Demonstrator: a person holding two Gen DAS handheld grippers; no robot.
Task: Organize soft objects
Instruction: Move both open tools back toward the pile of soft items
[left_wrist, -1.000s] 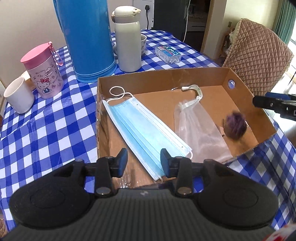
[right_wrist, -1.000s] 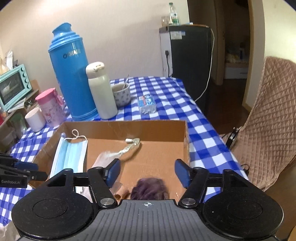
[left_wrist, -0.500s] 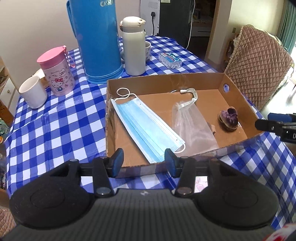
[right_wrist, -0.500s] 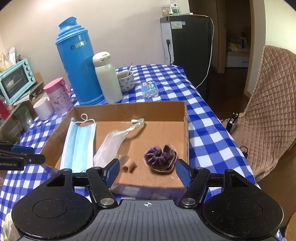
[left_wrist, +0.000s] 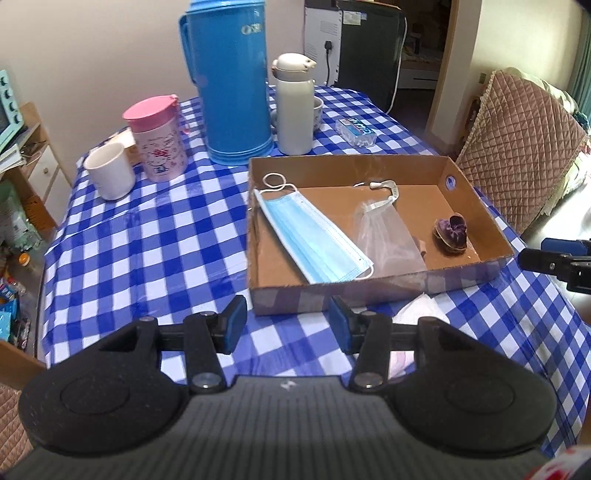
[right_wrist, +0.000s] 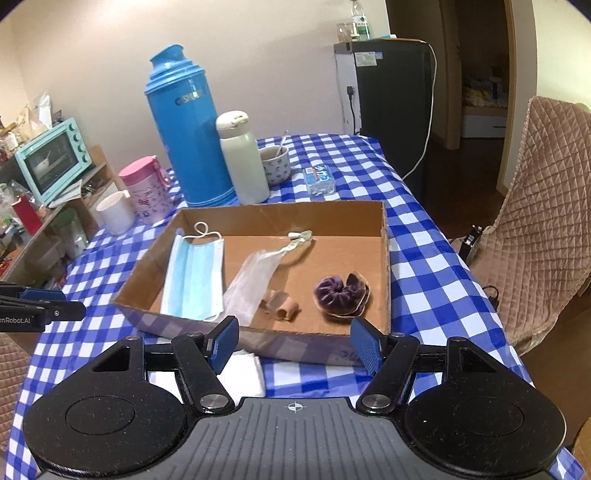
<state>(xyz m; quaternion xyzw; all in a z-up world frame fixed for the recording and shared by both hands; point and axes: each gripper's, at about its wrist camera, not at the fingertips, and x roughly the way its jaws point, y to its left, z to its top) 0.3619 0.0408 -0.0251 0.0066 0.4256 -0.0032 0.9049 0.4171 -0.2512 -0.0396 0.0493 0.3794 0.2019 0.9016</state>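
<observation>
Right wrist: scrunchie (right_wrist: 341, 293) beyond open right tool (right_wrist: 295, 341).

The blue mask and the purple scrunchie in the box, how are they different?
The mask is light blue, flat and long; the scrunchie is dark purple, puffy and curled round. The mask lies by the box's left wall, the scrunchie near its right wall. Both are soft and rest on the box floor.

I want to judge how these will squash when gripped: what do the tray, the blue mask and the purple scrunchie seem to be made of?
Tray: brown corrugated cardboard, matte, with folded walls and raw edges.
Blue mask: likely non-woven fabric, pleated, thin and flat, with white elastic loops.
Purple scrunchie: looks like velvet, with a gathered, ruffled pile and a soft sheen; the fibre cannot be told.
</observation>
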